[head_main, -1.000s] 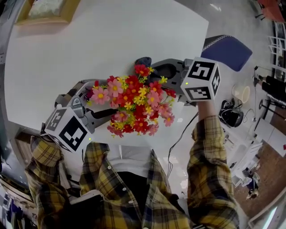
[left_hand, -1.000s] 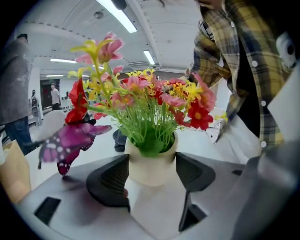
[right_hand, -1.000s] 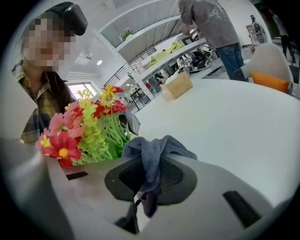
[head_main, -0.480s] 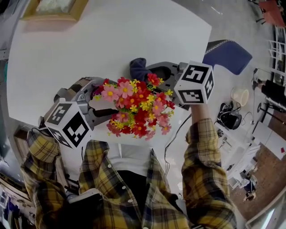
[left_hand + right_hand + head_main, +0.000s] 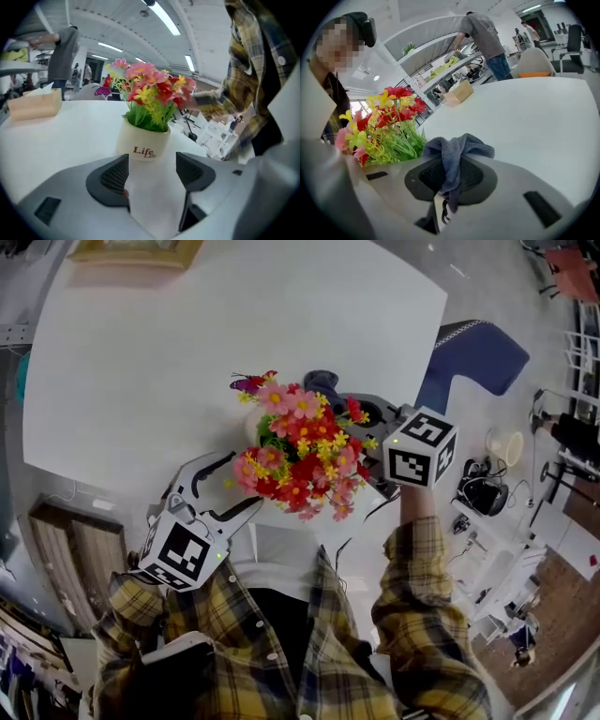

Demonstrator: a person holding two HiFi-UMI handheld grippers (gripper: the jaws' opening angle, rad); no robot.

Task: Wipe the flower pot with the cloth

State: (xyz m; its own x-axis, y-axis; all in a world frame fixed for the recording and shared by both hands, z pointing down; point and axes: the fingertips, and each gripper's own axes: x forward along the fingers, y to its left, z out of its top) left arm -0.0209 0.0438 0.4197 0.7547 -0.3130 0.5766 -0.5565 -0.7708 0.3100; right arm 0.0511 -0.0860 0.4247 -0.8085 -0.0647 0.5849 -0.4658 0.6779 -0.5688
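**Table** (image 5: pixel 169 343): white, broad, rounded corners. It bears everything below. A pale tissue box (image 5: pixel 35 104) stands far back on it, well apart from the work.

**Flower pot** (image 5: pixel 143 146): cream, round, upright, standing on the table near the edge closest to the person. Red lettering on its wall faces the left gripper. It is filled with a dense bunch of flowers (image 5: pixel 300 442) in red, pink and yellow, which spreads wider than the pot and hides most of it from the head view.
- Handling, as a judgement: probably light and smooth-walled, and top-heavy under the bouquet, so liable to slide or tip under a sideways wipe.
- If ceramic, it would chip on a fall.
- Best held across the bare wall below the rim, never by the stems.

**Left gripper** (image 5: pixel 152 176): released, jaws standing wide apart with nothing between them. The pot sits just beyond the fingertips, framed by the gap but apart from both pads. It is well placed to close on the pot wall and steady it.

**Right gripper** (image 5: pixel 451 176): clenched on the cloth, on the far side of the bouquet from the left gripper. Whether the cloth touches the pot cannot be told, as foliage hides the wall.

**Cloth** (image 5: pixel 457 149): dark blue-grey terry.
- It is pinched by a fold, with a bunched wad standing proud of the jaw tips and a tail hanging below.
- It is soft and limp, and looks likely to wrap round the curved wall.
- The wad, not the jaws, should meet the pot.
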